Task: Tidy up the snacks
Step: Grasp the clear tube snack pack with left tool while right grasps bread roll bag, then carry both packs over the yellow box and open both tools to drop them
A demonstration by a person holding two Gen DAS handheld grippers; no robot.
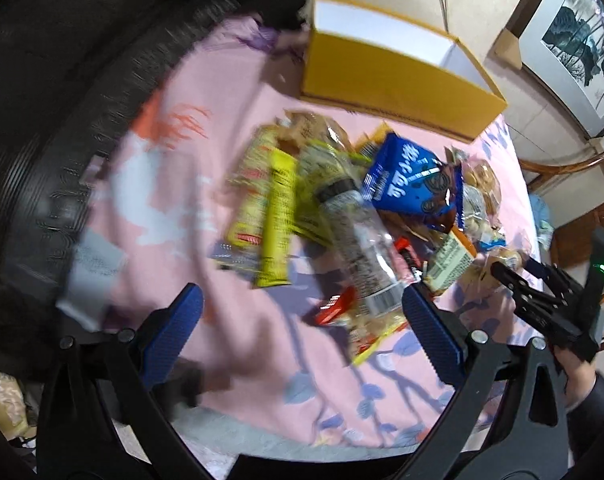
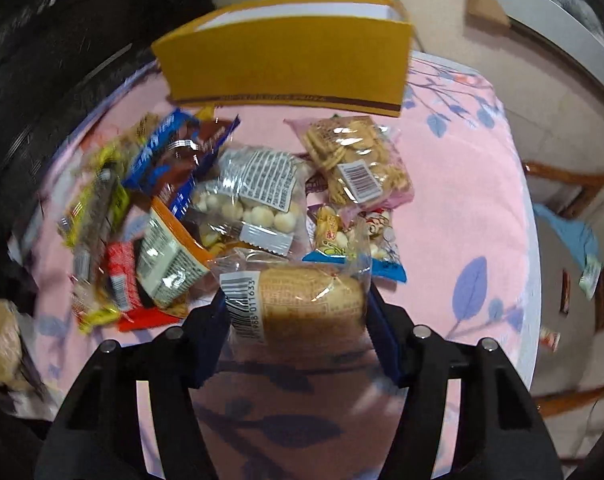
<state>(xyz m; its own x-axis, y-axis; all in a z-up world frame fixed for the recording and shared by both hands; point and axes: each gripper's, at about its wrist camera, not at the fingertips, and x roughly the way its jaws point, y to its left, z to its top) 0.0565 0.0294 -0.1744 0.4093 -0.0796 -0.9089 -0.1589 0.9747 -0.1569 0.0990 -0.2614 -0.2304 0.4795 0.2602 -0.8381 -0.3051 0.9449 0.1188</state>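
A pile of snack packets lies on the pink flowered cloth [image 1: 182, 184]. My left gripper [image 1: 302, 320] is open, its blue fingers wide apart over the cloth; its right finger touches a clear packet [image 1: 361, 240] at the pile's near edge. A blue packet [image 1: 409, 180] lies behind it. My right gripper [image 2: 298, 316] is shut on a clear-wrapped brown bread packet [image 2: 302, 304] with a barcode, at the near side of the pile. It also shows in the left wrist view [image 1: 501, 270]. The open yellow box [image 2: 290, 68] stands at the back; it also shows in the left wrist view [image 1: 393, 76].
A black ribbed object [image 1: 62, 120] borders the cloth on the left. A cookie packet [image 2: 357, 160] and a packet of white balls [image 2: 254, 196] lie mid-pile. Wooden chairs [image 2: 573, 180] stand right of the table edge. A framed picture [image 1: 581, 40] hangs on the wall.
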